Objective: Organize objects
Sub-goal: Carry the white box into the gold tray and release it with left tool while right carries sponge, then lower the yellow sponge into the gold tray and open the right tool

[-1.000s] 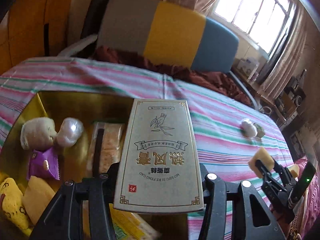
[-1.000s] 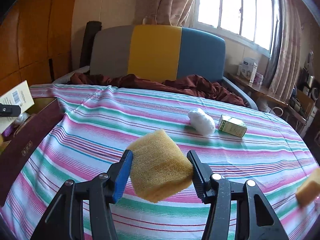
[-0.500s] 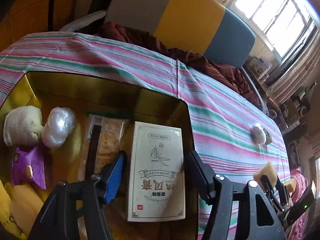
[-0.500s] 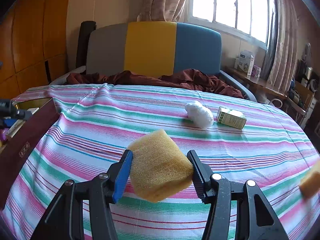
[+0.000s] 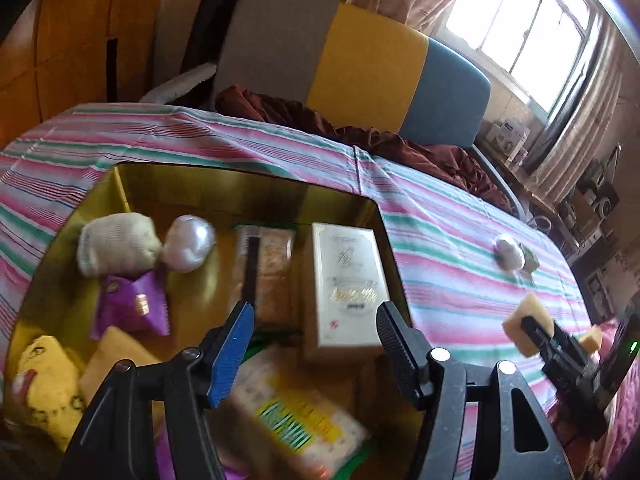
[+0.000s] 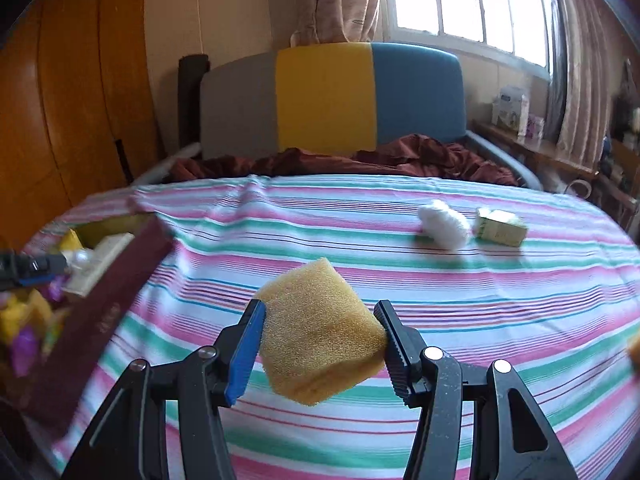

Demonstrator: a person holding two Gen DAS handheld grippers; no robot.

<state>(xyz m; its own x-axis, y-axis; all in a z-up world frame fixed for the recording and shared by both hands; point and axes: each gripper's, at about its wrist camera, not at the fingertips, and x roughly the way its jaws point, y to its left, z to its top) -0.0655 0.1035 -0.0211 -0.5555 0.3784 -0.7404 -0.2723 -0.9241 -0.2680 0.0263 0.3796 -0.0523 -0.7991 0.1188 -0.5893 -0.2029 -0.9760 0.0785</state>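
My left gripper [image 5: 316, 332] is open and empty above a gold-lined box [image 5: 248, 184] on the striped cloth. The white carton with gold print [image 5: 346, 284] lies flat in the box by its right wall, just past my fingertips. My right gripper [image 6: 318, 336] is shut on a yellow sponge [image 6: 320, 330] and holds it above the cloth; it also shows in the left wrist view [image 5: 528, 320]. The box shows at the left of the right wrist view [image 6: 100, 320].
In the box lie a cloth pouch [image 5: 116, 244], a white wrapped ball [image 5: 188, 242], a cracker pack [image 5: 272, 268], a purple packet [image 5: 132, 308], yellow items [image 5: 44, 388] and a snack bag [image 5: 296, 416]. A white ball [image 6: 442, 224] and green carton [image 6: 500, 228] sit on the cloth [image 6: 320, 216].
My left gripper lowered the white carton into the box, opened and let it go, then drew back. My right gripper kept hold of the sponge and swung toward the box.
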